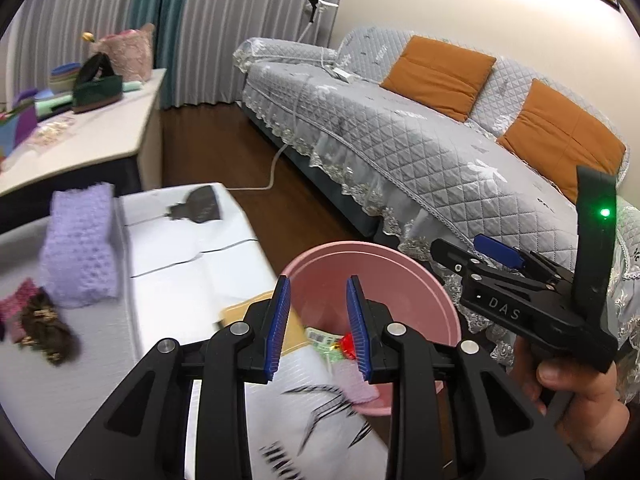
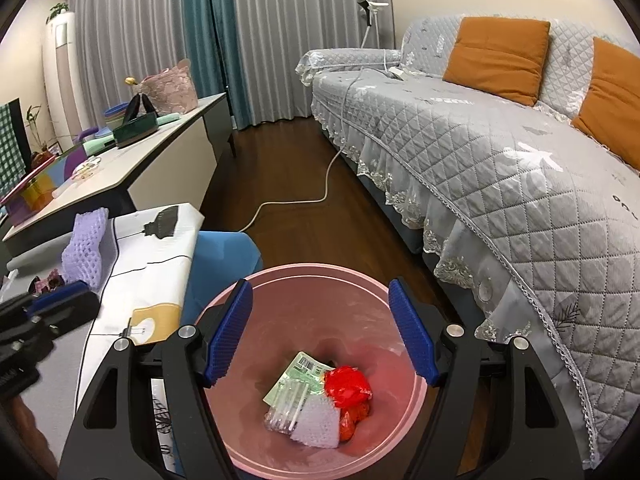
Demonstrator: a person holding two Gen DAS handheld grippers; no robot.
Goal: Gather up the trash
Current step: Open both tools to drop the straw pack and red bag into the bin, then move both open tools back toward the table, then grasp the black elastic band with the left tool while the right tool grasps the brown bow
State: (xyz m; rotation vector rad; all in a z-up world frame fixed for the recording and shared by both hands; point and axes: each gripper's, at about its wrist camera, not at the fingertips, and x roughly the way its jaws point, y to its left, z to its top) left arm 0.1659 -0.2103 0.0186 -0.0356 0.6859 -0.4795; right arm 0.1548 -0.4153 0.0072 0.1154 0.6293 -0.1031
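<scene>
Right wrist view: the right gripper [image 2: 320,330] hangs over a pink trash bin [image 2: 256,458] that stands on dark wood floor [image 2: 288,168], its jaws wide apart with nothing between them. In the bin's bottom lie a red crumpled wrapper [image 2: 347,387], a green labelled packet [image 2: 301,372], a clear plastic piece [image 2: 282,412] and a bit of lilac foam net [image 2: 318,426]. The bin sits just beside the low white table [image 2: 160,240], against its right edge, with a blue object [image 2: 220,264] between table and bin. A strip of bare floor runs between the table and the grey quilted sofa [image 2: 500,184], crossed by a white cable [image 2: 320,196].

Left wrist view: the left gripper [image 1: 318,324] hovers at the table's edge by the bin rim, its jaws slightly apart and empty. A larger lilac foam net [image 1: 80,248] and a brown crumpled wrapper [image 1: 48,328] remain on the table. A hand [image 1: 580,408] holds the right gripper over the bin. A sideboard [image 1: 92,140] with clutter stands behind, before grey curtains [image 1: 240,20].
</scene>
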